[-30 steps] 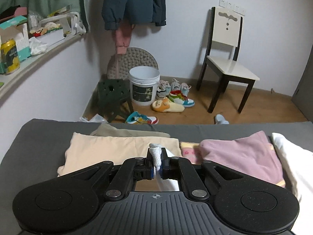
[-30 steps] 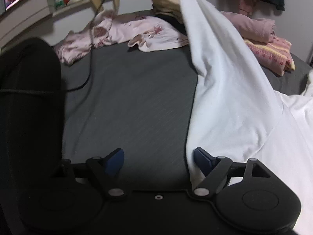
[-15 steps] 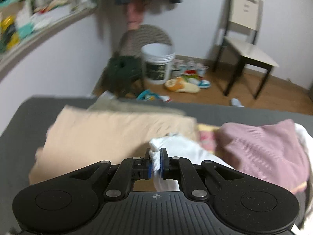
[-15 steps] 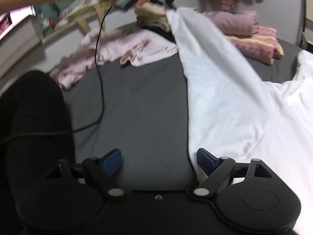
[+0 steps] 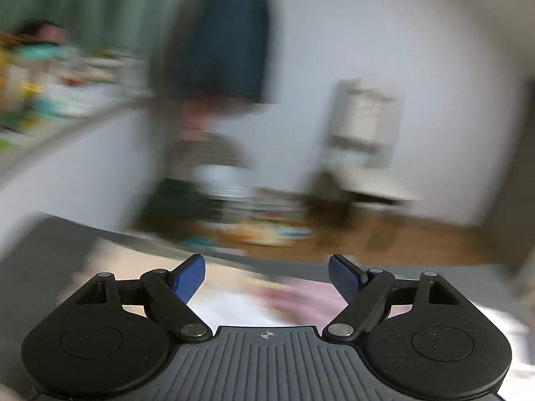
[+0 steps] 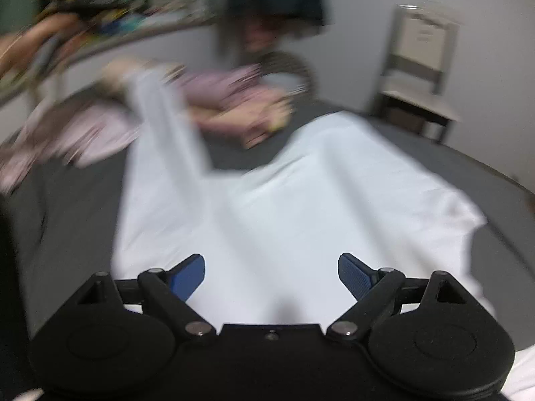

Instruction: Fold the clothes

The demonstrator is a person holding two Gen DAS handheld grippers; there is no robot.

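Note:
A white garment [image 6: 301,200] lies spread on the dark grey bed [image 6: 67,200], one sleeve [image 6: 164,123] stretching up and away toward the far left. My right gripper [image 6: 271,275] hovers open just above the garment's near part, nothing between its blue pads. In the blurred left wrist view my left gripper [image 5: 266,279] is open and empty, raised above the bed's far end, with blurred pale and pink cloth [image 5: 301,300] below it.
Folded pink clothes [image 6: 234,100] and a pink patterned garment [image 6: 67,133] lie at the bed's far side. A chair [image 6: 421,77] stands by the wall, a dark jacket [image 5: 227,50] hangs above, and a cluttered shelf [image 5: 67,83] runs along the left. Shoes and a bucket [image 5: 220,180] sit on the floor.
My left gripper has opened and let go of the white cloth, then swung upward fast. The right gripper has turned right, over the white garment, staying open.

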